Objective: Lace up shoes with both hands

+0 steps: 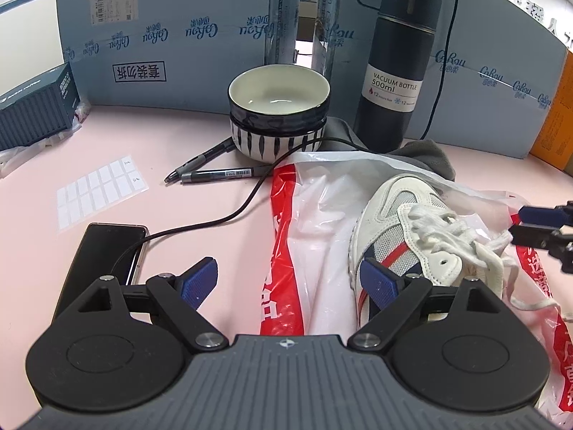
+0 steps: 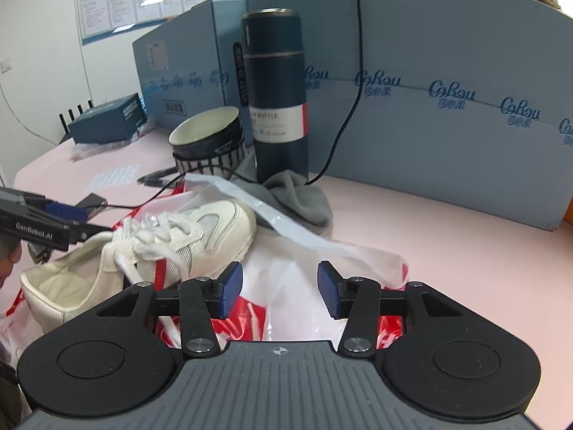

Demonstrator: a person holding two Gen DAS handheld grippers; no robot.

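Observation:
A white sneaker (image 1: pixel 404 222) with red and navy stripes lies on a red-and-white plastic bag (image 1: pixel 308 215) on the pink table. Its white laces (image 1: pixel 458 236) sit loose and bunched over the tongue. My left gripper (image 1: pixel 290 281) is open with nothing between its pads; its right pad is beside the shoe's side. My right gripper (image 2: pixel 280 294) is open over the bag, to the right of the sneaker (image 2: pixel 200 233), holding nothing. In the left wrist view the right gripper (image 1: pixel 531 225) shows at the right edge near the laces. The left gripper (image 2: pixel 68 218) appears beside the shoe's heel.
Two stacked bowls (image 1: pixel 279 114) and a dark vacuum bottle (image 1: pixel 397 64) stand behind the shoe before a blue partition (image 1: pixel 179 36). A grey cloth (image 2: pixel 297 197), two pens (image 1: pixel 215 172), a phone (image 1: pixel 107 251) with a black cable, a label sheet (image 1: pixel 96 190) and a dark box (image 1: pixel 35 107) lie around.

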